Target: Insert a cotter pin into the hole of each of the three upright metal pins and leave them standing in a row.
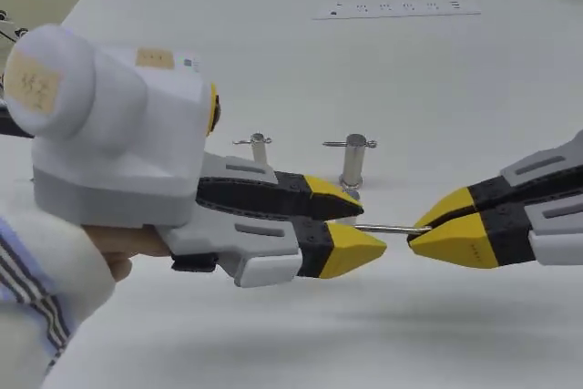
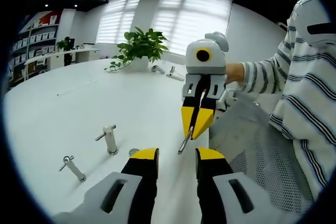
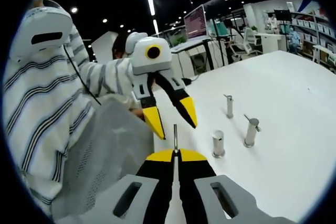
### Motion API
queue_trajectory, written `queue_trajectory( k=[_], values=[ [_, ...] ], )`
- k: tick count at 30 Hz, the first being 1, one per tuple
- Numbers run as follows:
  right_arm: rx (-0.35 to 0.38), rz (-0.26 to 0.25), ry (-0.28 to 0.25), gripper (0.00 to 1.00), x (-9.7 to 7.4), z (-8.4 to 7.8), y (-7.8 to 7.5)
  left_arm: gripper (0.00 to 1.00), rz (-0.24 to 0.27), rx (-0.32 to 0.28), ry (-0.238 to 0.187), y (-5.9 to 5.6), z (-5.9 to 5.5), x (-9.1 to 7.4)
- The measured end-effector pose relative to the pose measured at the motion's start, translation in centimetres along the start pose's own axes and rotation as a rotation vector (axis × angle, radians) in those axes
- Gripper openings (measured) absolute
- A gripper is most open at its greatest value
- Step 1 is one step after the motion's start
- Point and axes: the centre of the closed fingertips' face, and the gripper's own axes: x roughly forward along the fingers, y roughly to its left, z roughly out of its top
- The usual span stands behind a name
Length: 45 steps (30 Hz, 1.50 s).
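Two upright silver metal pins [image 3: 252,131] hold cotters; the third pin [image 3: 218,144] is bare, right tool [image 1: 412,232] clamped on a thin steel cotter pin [image 1: 390,228], left tool [image 1: 372,225] open, empty.

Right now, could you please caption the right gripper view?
Right gripper, shut on a thin metal cotter pin, faces the open left gripper near the bare upright silver metal pin.

No text legible anywhere. Two tan stickers [image 1: 35,84] on the white housing of the left gripper [image 1: 371,225]: print blurred. Printed strip [image 1: 398,9] far across the surface [image 1: 273,52]: marks too small. Monitor [image 3: 198,22] behind: screen content unreadable.
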Motion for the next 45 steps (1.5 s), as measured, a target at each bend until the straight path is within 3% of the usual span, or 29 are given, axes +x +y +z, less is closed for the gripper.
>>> queue_trajectory(
  k=[3, 5, 9, 14, 19, 27, 30, 33, 34, 43, 45],
  values=[
    [-0.005, -0.042, 0.007, 0.03, -0.2, -0.4, -1.1, 0.33, 0.054, 0.009, -0.023, 1.2, -0.1, -0.1],
    [-0.012, -0.072, 0.013, 0.03, -0.4, -0.6, -1.9, 0.35, 0.094, -0.046, -0.044, 2.1, -0.3, -0.2],
    [-0.021, -0.111, 0.007, 0.03, -0.5, -0.9, -3.2, 0.35, 0.161, -0.053, -0.026, 3.7, -1.5, 0.2],
    [-0.023, -0.149, 0.006, 0.03, -0.5, -1.2, -4.6, 0.34, 0.192, -0.082, 0.020, 4.6, -3.0, 1.1],
    [-0.028, -0.174, 0.028, 0.03, -0.5, -2.2, -5.9, 0.34, 0.242, -0.077, 0.023, 5.8, -3.6, 2.4],
    [-0.052, -0.183, 0.060, 0.03, -0.4, -2.9, -6.6, 0.33, 0.257, -0.026, 0.084, 6.3, -5.2, 4.1],
    [-0.053, -0.184, 0.062, 0.03, -0.3, -3.0, -6.8, 0.31, 0.269, -0.026, 0.081, 6.6, -5.4, 4.3],
    [-0.058, -0.183, 0.066, 0.03, -0.2, -2.9, -7.0, 0.20, 0.258, -0.036, 0.073, 6.5, -5.3, 4.5],
    [-0.057, -0.180, 0.066, 0.03, -0.2, -2.9, -7.0, 0.20, 0.279, -0.017, 0.077, 6.8, -5.4, 4.5],
    [-0.071, -0.167, 0.084, 0.03, 0.3, -3.1, -7.2, 0.12, 0.297, -0.005, 0.077, 7.2, -5.4, 4.3],
    [-0.071, -0.168, 0.084, 0.03, 0.4, -3.1, -7.2, 0.12, 0.309, 0.053, 0.091, 7.2, -5.5, 4.3]
  ],
)
